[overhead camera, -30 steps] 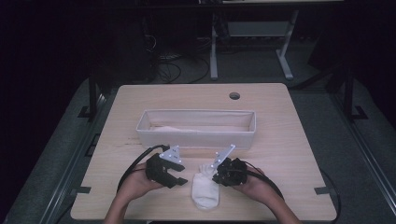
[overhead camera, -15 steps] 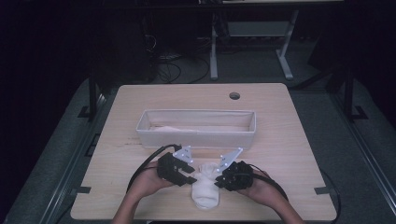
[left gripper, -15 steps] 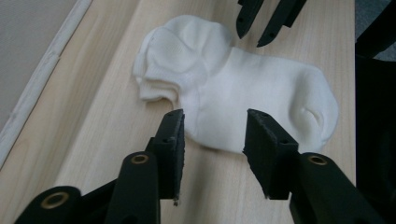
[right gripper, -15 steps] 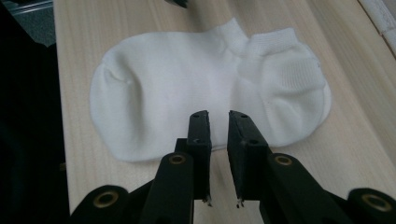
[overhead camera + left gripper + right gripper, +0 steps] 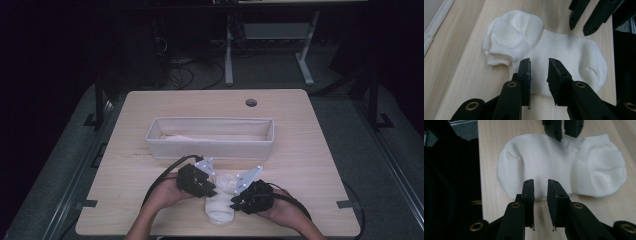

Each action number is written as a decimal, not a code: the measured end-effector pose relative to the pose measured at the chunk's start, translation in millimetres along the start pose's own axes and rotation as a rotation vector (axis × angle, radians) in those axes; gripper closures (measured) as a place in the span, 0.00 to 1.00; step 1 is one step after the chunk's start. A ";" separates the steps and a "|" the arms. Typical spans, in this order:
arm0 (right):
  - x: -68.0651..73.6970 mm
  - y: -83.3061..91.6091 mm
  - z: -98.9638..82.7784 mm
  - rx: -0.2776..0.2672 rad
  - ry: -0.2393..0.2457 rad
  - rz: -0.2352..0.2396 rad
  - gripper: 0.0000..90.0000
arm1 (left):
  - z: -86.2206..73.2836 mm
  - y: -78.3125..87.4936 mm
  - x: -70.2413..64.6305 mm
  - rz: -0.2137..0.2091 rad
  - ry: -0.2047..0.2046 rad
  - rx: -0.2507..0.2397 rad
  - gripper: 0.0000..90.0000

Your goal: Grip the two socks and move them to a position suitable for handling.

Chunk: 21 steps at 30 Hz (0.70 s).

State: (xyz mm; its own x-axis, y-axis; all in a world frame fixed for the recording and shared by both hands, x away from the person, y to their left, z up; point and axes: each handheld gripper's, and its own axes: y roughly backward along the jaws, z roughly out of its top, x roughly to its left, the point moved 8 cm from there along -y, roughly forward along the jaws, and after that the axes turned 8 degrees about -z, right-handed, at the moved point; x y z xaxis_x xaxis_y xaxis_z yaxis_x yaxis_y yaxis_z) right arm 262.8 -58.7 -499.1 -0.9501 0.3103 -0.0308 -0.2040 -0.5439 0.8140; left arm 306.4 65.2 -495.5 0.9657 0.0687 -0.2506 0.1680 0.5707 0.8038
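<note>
A white sock (image 5: 218,205) lies flat on the wooden bench (image 5: 310,155), close to the person's edge and well in front of the long white bin (image 5: 210,145) that stands across the middle. The sock's cuff end is bunched and folded, pointing toward the bin; its rounded toe end points toward the person.

The left claw (image 5: 200,181) sits at the sock's left side and the right claw (image 5: 248,196) at its right side, each held in a hand, the two aimed inward at the sock from opposite sides.

In the left claw's view, the left claw (image 5: 539,65) has its jaws parted by a narrow gap, tips over the sock's (image 5: 554,55) middle edge, gripping nothing. In the right claw's view, the right claw (image 5: 540,185) also shows a narrow gap between its jaws, tips at the near edge of the sock (image 5: 564,170), nothing pinched between them. The other claw's jaw tips show across the sock
</note>
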 end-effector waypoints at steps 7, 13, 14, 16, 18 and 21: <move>9.7 -1.4 2.2 -0.011 0.024 0.030 0.80 | -1.6 -6.1 2.2 -0.013 -0.002 0.028 0.83; 24.6 -2.1 10.7 -0.020 0.068 0.059 0.79 | -1.8 -8.4 1.9 -0.012 -0.004 0.039 0.84; 26.8 -1.9 12.5 -0.021 0.074 0.064 0.79 | -1.8 -8.6 1.8 -0.013 -0.001 0.040 0.84; 31.4 -1.5 16.5 -0.033 0.097 0.072 0.79 | -2.1 -9.3 2.0 -0.013 -0.001 0.043 0.84; 36.0 -2.0 19.4 -0.036 0.115 0.076 0.79 | -2.3 -10.2 2.3 -0.016 0.000 0.047 0.84; 40.5 -4.9 21.7 -0.035 0.136 0.082 0.79 | -2.3 -11.3 2.4 -0.015 0.003 0.050 0.83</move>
State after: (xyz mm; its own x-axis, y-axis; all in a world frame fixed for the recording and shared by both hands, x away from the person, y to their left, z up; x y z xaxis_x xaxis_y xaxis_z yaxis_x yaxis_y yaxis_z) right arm 230.4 -26.6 -491.7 -0.9867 0.1563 -0.0453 -0.1301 -0.5909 0.7962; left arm 306.4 60.9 -506.5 0.9623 0.0630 -0.2648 0.1924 0.5304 0.8256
